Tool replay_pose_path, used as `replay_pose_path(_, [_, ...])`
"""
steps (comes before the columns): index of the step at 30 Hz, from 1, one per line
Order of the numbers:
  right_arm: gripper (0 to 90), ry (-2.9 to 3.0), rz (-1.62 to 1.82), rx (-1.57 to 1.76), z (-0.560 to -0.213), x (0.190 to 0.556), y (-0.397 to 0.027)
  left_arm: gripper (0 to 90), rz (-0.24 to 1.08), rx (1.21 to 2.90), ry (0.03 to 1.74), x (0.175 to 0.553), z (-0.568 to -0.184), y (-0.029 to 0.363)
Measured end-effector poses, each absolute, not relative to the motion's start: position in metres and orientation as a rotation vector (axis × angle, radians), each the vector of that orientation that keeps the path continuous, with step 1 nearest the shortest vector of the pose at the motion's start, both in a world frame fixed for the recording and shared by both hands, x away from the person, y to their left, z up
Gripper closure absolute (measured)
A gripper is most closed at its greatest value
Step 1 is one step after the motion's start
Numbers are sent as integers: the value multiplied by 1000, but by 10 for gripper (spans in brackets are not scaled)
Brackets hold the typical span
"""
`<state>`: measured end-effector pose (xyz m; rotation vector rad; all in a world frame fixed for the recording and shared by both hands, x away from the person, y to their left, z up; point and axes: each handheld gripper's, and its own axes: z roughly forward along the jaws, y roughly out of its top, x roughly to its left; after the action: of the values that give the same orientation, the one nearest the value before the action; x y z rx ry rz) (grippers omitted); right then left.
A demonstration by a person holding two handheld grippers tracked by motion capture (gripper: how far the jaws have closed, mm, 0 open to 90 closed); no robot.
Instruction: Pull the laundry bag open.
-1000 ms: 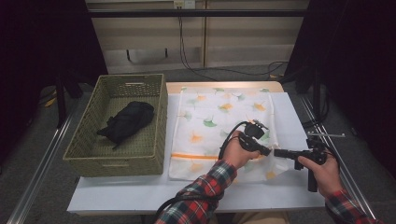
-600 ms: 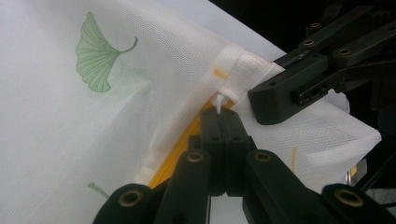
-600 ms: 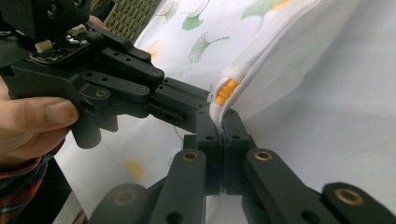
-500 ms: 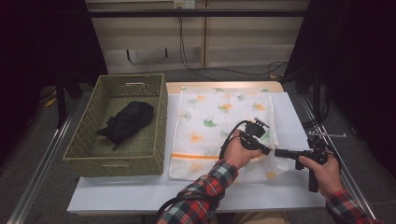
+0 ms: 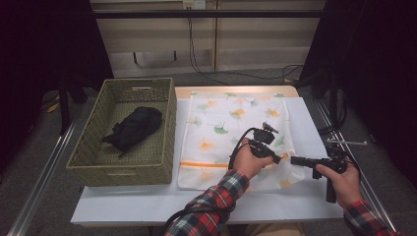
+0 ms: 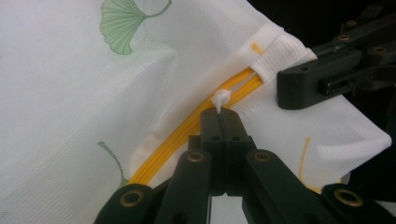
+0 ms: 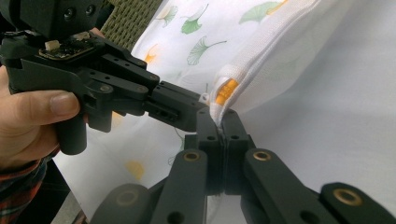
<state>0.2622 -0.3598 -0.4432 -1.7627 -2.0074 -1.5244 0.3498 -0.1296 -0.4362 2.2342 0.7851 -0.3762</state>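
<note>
A white mesh laundry bag [image 5: 231, 137] printed with green and orange ginkgo leaves lay flat on the white table [image 5: 147, 201], in the centre of the high view. An orange zipper [image 5: 206, 164] ran across its lower part, and in the left gripper view that zipper [image 6: 187, 126] slanted from lower left toward the upper right of the frame, ending under a ribbed white fabric tab [image 6: 275, 49].

The left gripper [image 6: 222, 111] was clamped shut on the small white zipper pull [image 6: 220, 99], its black jaws pressed together around it at the middle of that frame. In the high view this gripper [image 5: 276, 158] sat at the bag's lower right part, held in a hand with a red plaid sleeve [image 5: 216, 199].

The right gripper [image 7: 220, 116] was closed on the bag's edge just beside the orange zipper end [image 7: 226, 91], the white fabric pinched between its jaws. In the high view it [image 5: 295, 160] pointed left from the right hand [image 5: 339, 179], tip near the left gripper's tip.

At the left of the high view stood a woven green basket [image 5: 88, 160] just beside the bag, with a black bundle of cloth [image 5: 134, 127] lying in it.
</note>
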Motion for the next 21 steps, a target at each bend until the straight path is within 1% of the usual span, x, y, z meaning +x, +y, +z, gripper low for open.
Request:
replay_pose_path(5, [896, -2027, -1525, -1756, -443, 262, -359, 900, -389, 2230, 831, 351, -437, -126])
replay_pose_path(11, [896, -2017, -1527, -1770, -443, 262, -362, 900, -412, 2219, 838, 353, -440, -119])
replay_pose_path(12, [896, -2017, -1529, -1770, -443, 262, -361, 900, -410, 2204, 864, 352, -440, -119])
replay_pose_path(15, [896, -2022, -1527, -1767, -443, 261, -361, 900, -418, 2230, 864, 354, -440, -114])
replay_pose_path(21, [896, -2014, -1531, -1780, -443, 260, -363, 900, -395, 2229, 898, 356, -440, -105])
